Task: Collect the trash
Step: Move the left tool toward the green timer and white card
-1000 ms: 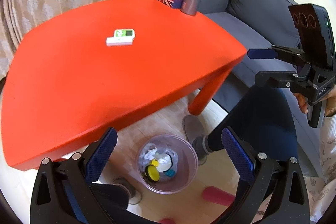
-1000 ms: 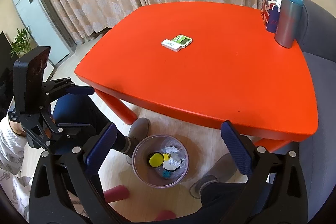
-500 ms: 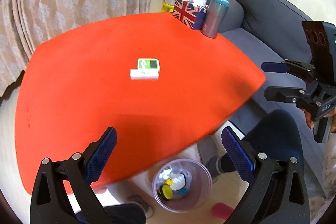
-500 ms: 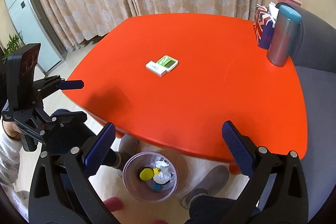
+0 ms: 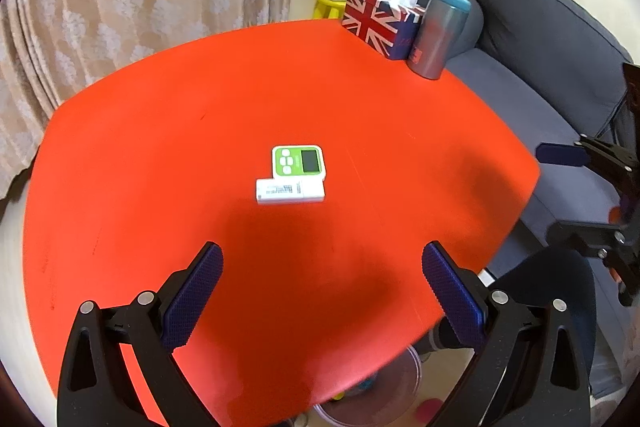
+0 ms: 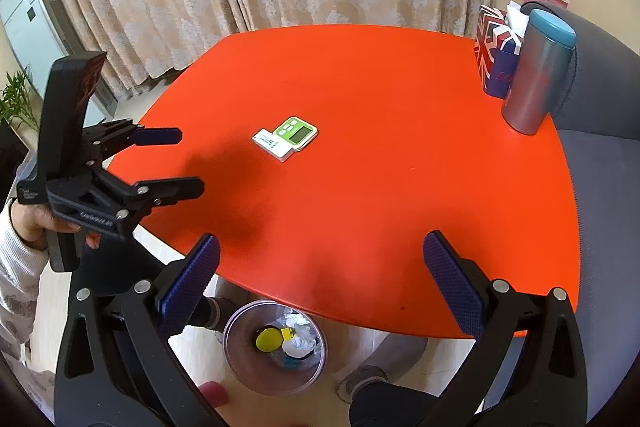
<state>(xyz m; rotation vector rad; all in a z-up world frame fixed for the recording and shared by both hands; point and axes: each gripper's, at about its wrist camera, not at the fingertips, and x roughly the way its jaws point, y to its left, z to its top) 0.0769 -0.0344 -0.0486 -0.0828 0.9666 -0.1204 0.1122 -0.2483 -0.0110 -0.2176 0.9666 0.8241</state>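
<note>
The glossy orange tabletop [image 5: 360,115] now fills both views, the clear plastic bin [image 6: 276,351] slipping beneath its edge. Both the left tool [image 5: 322,287] and right tool [image 6: 320,281] have risen, spread and empty; collecting looks finished.

bin [image 5: 394,379]: mostly hidden under table [image 5: 160,147] | white box [image 5: 290,191] print: unreadable

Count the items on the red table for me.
4: green timer and white stick, touching, mid-table; flag tissue box and grey tumbler at the far corner by the sofa. None appear hidden.
</note>
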